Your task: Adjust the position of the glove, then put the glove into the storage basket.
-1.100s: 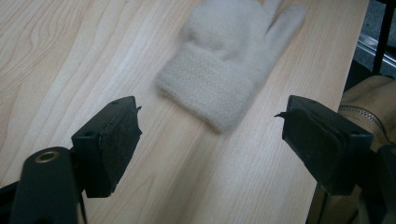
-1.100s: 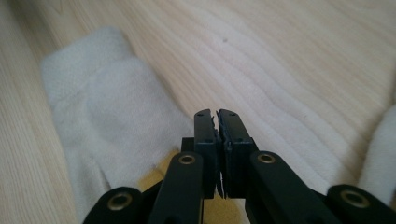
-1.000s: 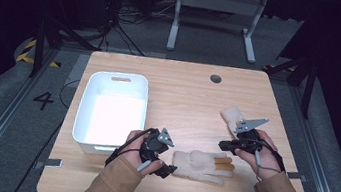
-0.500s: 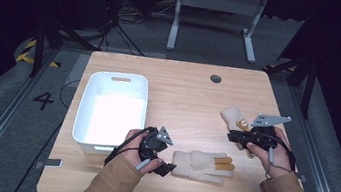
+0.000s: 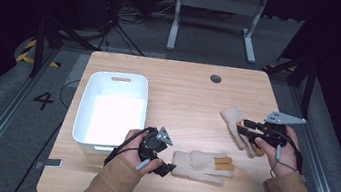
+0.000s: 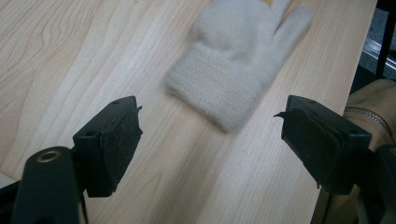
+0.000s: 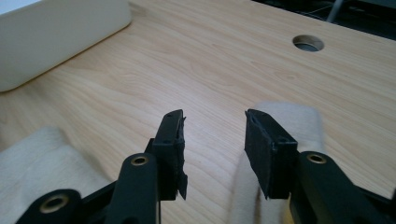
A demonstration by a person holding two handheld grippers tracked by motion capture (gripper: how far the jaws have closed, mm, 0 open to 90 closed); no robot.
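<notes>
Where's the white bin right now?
In the high view, the white bin sits on the table's left side, just beyond the left gripper.

Left tongs (image 5: 164, 168) beside near glove (image 5: 201, 165) cuff; right tongs (image 5: 244, 126) over far glove (image 5: 236, 124); white bin (image 5: 86, 114) left.

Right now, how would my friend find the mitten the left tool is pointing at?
Start at the white bin on the table's left. Just right of its near corner lies a cream mitten flat by the front edge. Unlike the other mitten farther right, its fingertips are tan.
</notes>
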